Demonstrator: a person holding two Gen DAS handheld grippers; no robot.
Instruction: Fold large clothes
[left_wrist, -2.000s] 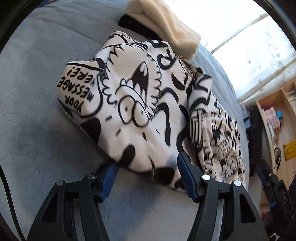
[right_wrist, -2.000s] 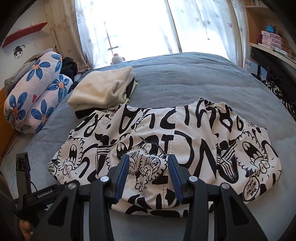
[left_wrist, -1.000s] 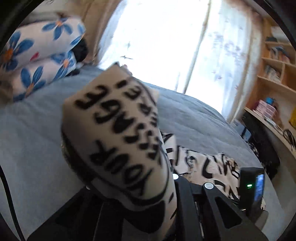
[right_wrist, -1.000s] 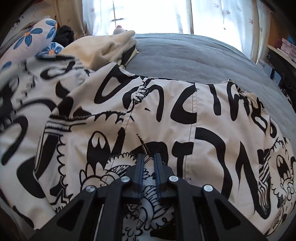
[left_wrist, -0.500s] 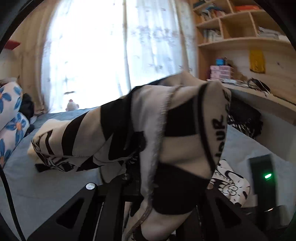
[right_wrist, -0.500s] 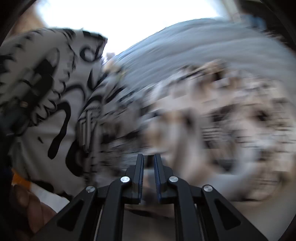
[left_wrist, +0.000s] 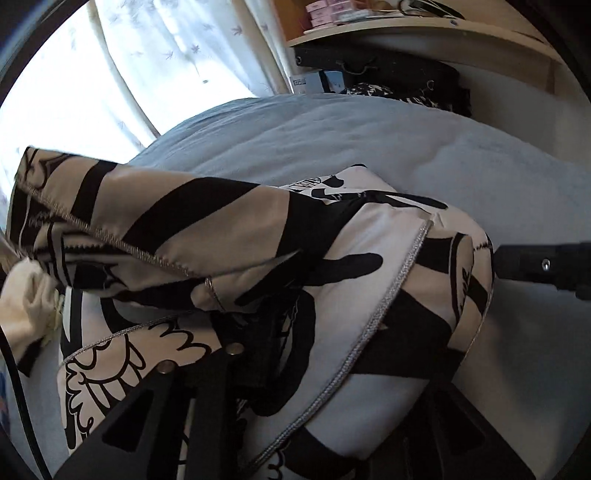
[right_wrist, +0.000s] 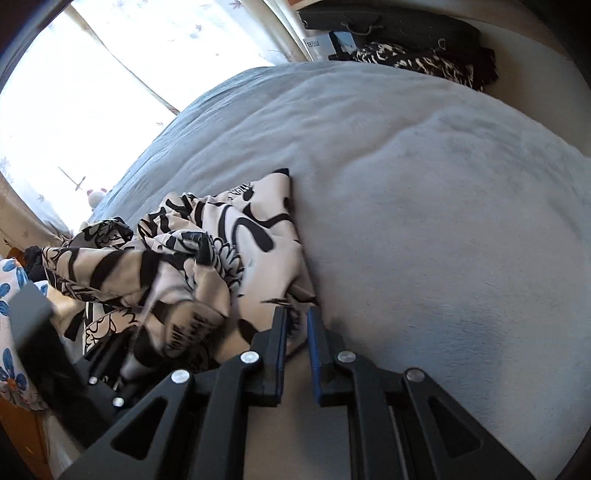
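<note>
A large white garment with black cartoon print (left_wrist: 369, 295) drapes over my left gripper (left_wrist: 273, 343), which is shut on its cloth; the fingertips are buried in folds. In the right wrist view the same garment (right_wrist: 229, 243) is bunched on the grey bed (right_wrist: 424, 206) to the left. My right gripper (right_wrist: 295, 321) is shut on the garment's near edge, low over the bed. The left gripper's body (right_wrist: 74, 354) shows at the lower left under the cloth.
A cream folded garment (left_wrist: 26, 306) lies at the left. Blue-flowered pillows (right_wrist: 11, 295) sit at the far left. A dark bag and patterned cloth (right_wrist: 413, 59) lie beyond the bed's far edge, under wooden shelves (left_wrist: 369, 26). A bright curtained window (right_wrist: 92, 92) is behind.
Both grippers closed on the flat garment, lifted it and swung it across. The garment is now bunched and partly folded over itself, and both views have turned toward the shelf side.
</note>
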